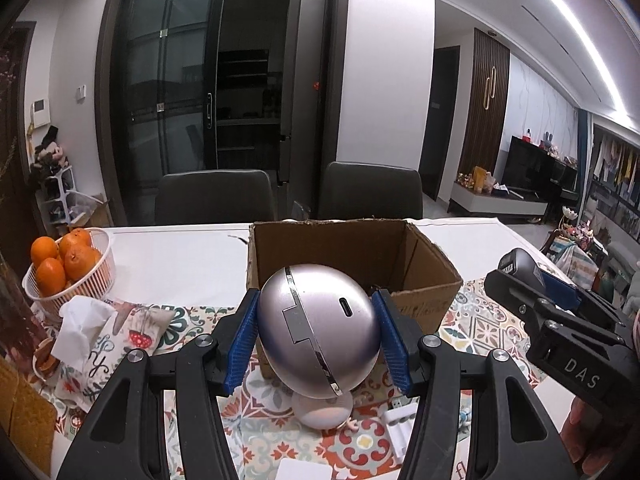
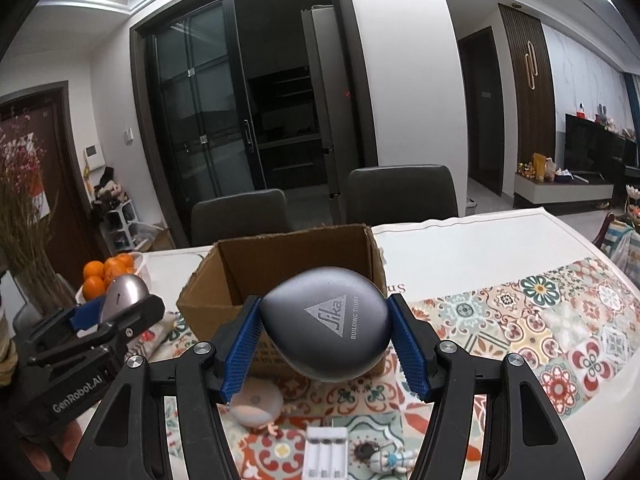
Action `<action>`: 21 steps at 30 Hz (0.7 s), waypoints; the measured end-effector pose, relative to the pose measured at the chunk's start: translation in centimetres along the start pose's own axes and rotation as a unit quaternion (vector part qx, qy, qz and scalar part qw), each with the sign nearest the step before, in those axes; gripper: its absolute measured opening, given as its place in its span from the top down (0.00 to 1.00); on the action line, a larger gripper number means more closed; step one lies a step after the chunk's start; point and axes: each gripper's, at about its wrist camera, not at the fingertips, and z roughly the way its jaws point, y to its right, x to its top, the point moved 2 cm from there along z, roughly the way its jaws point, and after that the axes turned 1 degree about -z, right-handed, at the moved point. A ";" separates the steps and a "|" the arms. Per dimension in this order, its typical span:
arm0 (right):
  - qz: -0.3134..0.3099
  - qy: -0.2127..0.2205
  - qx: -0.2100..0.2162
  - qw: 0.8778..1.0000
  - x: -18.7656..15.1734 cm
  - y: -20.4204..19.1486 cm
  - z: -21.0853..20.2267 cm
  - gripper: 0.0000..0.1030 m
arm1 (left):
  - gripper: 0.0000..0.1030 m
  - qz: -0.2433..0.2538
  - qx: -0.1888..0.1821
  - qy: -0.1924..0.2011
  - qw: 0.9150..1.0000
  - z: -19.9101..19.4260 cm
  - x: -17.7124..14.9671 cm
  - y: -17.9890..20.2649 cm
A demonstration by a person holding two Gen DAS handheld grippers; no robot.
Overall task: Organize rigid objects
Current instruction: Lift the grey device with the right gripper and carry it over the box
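My left gripper (image 1: 318, 330) is shut on a silver egg-shaped case (image 1: 318, 326) with a chrome seam and a small slot, held above the table just short of the open cardboard box (image 1: 432, 268). My right gripper (image 2: 326, 334) is shut on a dark grey rounded case (image 2: 326, 322) printed with a Sika logo, also lifted in front of the cardboard box (image 2: 288, 256). The right gripper (image 1: 532, 292) shows at the right edge of the left wrist view; the left gripper (image 2: 100, 312) with the silver case (image 2: 126, 290) shows at the left of the right wrist view.
On the patterned mat (image 2: 560, 320) lie a pale round object (image 2: 256, 402), a white battery holder (image 2: 324, 454) and a small figurine (image 2: 390, 462). A white basket of oranges (image 1: 66, 268) and a tissue pouch (image 1: 112, 336) sit left. Two dark chairs (image 1: 216, 196) stand behind the table.
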 end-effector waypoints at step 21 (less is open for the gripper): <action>-0.023 -0.027 0.012 0.999 5.4 -0.5 4.8 0.39 | 0.46 0.022 -0.020 -0.027 0.999 5.2 5.9 -0.1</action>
